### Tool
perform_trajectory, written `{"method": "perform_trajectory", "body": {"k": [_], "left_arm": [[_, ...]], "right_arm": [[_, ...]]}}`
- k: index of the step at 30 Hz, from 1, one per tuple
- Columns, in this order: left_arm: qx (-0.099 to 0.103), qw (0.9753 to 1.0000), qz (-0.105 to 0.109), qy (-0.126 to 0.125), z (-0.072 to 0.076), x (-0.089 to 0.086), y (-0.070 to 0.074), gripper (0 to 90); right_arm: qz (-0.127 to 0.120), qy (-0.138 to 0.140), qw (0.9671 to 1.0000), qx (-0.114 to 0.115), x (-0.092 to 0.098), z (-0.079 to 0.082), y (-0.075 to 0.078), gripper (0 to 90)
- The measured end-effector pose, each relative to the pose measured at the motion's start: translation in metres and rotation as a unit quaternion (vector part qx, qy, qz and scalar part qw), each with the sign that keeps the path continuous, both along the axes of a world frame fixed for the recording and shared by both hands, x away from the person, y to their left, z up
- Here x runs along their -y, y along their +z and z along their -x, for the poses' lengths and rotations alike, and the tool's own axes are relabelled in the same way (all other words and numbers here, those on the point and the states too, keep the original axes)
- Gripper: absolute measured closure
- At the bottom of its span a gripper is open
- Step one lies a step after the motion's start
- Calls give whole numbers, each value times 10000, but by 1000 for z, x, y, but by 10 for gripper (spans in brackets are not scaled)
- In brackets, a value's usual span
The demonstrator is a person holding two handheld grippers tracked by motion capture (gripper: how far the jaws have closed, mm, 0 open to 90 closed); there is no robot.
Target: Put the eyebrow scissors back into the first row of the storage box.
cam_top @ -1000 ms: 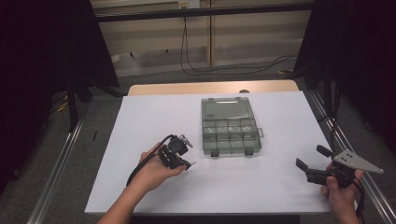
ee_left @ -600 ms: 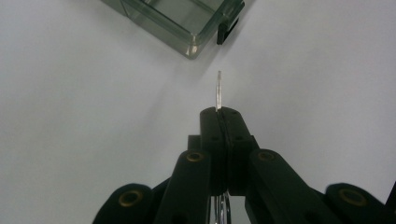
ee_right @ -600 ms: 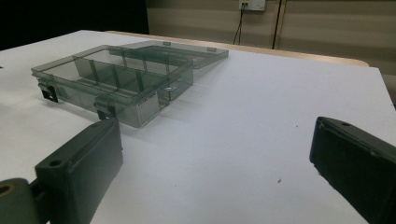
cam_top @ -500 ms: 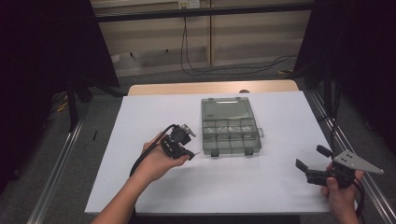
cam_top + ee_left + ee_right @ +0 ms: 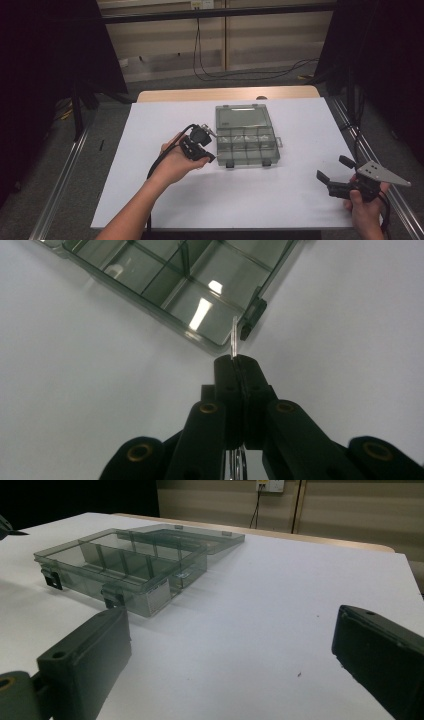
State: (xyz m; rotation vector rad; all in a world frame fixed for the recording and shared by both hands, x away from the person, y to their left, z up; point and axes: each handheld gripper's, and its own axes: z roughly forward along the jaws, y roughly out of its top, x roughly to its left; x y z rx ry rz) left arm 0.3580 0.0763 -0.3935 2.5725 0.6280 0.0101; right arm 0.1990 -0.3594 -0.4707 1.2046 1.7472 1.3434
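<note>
A clear grey compartment box (image 5: 246, 144) lies open on the white table (image 5: 150, 125), its lid (image 5: 242, 117) folded flat behind it. My left gripper (image 5: 210, 155) hovers at the box's front left corner, shut on a thin silvery metal piece (image 5: 234, 337) seen edge-on. That piece pokes out just short of the box's front latch (image 5: 252, 320). The compartments (image 5: 175, 285) under it look bare. My right gripper (image 5: 334, 168) is held open near the table's front right corner, nothing between its jaws. From it, the box (image 5: 125, 565) sits off to the left.
A metal rail (image 5: 370, 160) runs along the table's right edge, close to the right hand. Cables (image 5: 210, 60) trail on the floor beyond the table's far wooden edge (image 5: 225, 94). White surface spreads between the two grippers.
The left hand has carried its gripper forward and right, from the table's front left up to the box's front left corner. The right gripper has stayed put.
</note>
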Motion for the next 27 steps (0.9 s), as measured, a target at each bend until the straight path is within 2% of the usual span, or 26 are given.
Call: {"method": "perform_trajectory", "body": {"k": [4,10,18,19,20,22,24,27], "left_arm": [[33,10000,-49,-58,-5,6,1,894],[58,9999,90,-59,-15,12,4,894],[83,9999,139,-26,-23,21,8,894],[150,9998,95,-82,-25,22,9,894],[97,9999,87,-86,-26,24,9,894],[146,9998,76,-81,-28,27,9,894],[104,9999,126,-38,-30,29,9,894],[166,9997,158,-33,-34,32,9,894]], "right_arm": [[0,1,10000,2,0,0,0,23],[-15,-13,10000,-6,0,0,0,23],[-18,-6,10000,2,0,0,0,23],[-24,-8,10000,-2,0,0,0,24],[-21,-5,10000,3,0,0,0,24],[-15,-5,10000,16,0,0,0,23],[-17,0,10000,17,1,0,0,24],[-23,-3,10000,5,0,0,0,26]]}}
